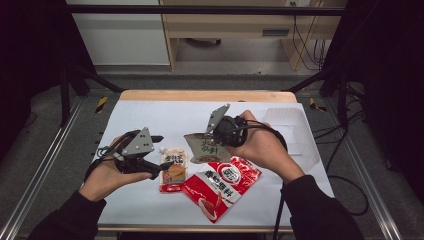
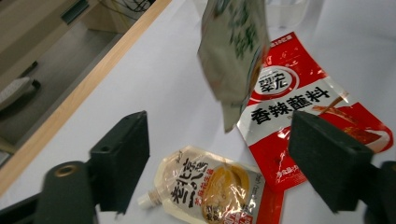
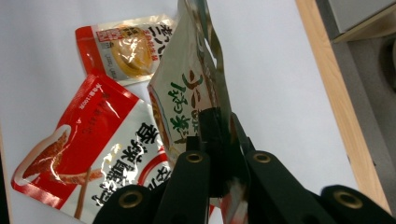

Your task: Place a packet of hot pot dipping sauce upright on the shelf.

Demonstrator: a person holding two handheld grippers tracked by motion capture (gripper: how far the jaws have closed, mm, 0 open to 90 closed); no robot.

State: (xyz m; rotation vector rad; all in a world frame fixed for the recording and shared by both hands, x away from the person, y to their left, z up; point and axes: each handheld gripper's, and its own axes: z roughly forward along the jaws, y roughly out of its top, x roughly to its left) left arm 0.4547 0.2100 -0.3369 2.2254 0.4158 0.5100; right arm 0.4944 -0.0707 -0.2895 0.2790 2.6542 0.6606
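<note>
My right gripper (image 1: pixel 212 136) (image 3: pixel 222 135) is shut on the edge of a beige pouch with green writing (image 1: pixel 202 147) (image 3: pixel 191 93), which hangs tilted above the table. Below it lies a flat red-and-white sauce pouch (image 1: pixel 222 187) (image 2: pixel 303 116) (image 3: pixel 93 149). A small spouted pouch with a yellow picture (image 1: pixel 174 170) (image 2: pixel 210 186) (image 3: pixel 126 46) lies left of the red one, overlapping it. My left gripper (image 1: pixel 161 154) (image 2: pixel 224 161) stands open just left of and above the spouted pouch, with nothing pressed between its jaws. In the left gripper view the beige pouch (image 2: pixel 233 51) dangles ahead.
A white sheet (image 1: pixel 150 117) covers the table, whose wooden far edge (image 1: pixel 207 95) shows behind it. A clear plastic tray (image 1: pixel 285 117) rests at the back right. Black frame posts and metal rails flank the table; cables trail on the floor to the right.
</note>
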